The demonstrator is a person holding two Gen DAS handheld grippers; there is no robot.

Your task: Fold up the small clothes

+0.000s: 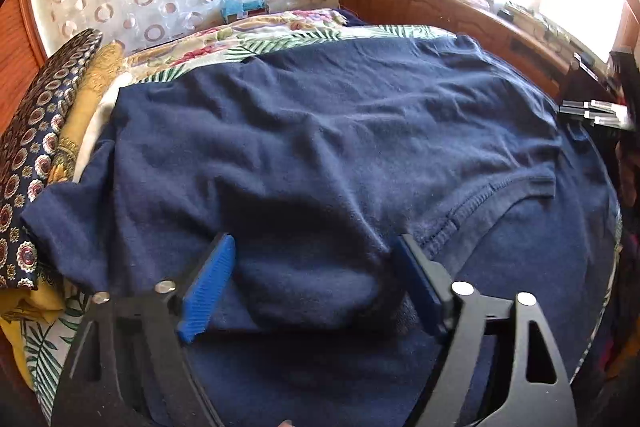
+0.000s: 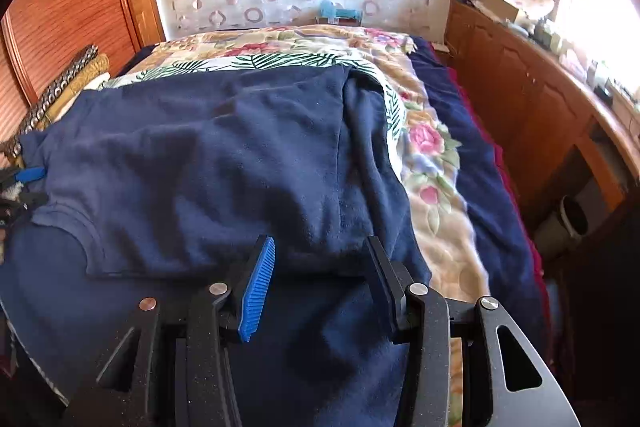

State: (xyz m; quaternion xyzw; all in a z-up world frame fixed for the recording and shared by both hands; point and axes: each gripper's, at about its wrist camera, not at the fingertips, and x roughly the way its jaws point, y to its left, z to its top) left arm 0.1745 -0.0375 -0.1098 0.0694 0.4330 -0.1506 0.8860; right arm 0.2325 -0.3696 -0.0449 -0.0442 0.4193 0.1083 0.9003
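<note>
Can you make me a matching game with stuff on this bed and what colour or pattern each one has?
Things:
1. T-shirt
2. Claw pads
3. Bed cover
4. Cupboard

Looks:
A. pink flowers
B. brown wood
C. dark navy, spread flat
D. bright blue, ridged

Pairs: 1-C, 2-D, 3-A, 4-B
</note>
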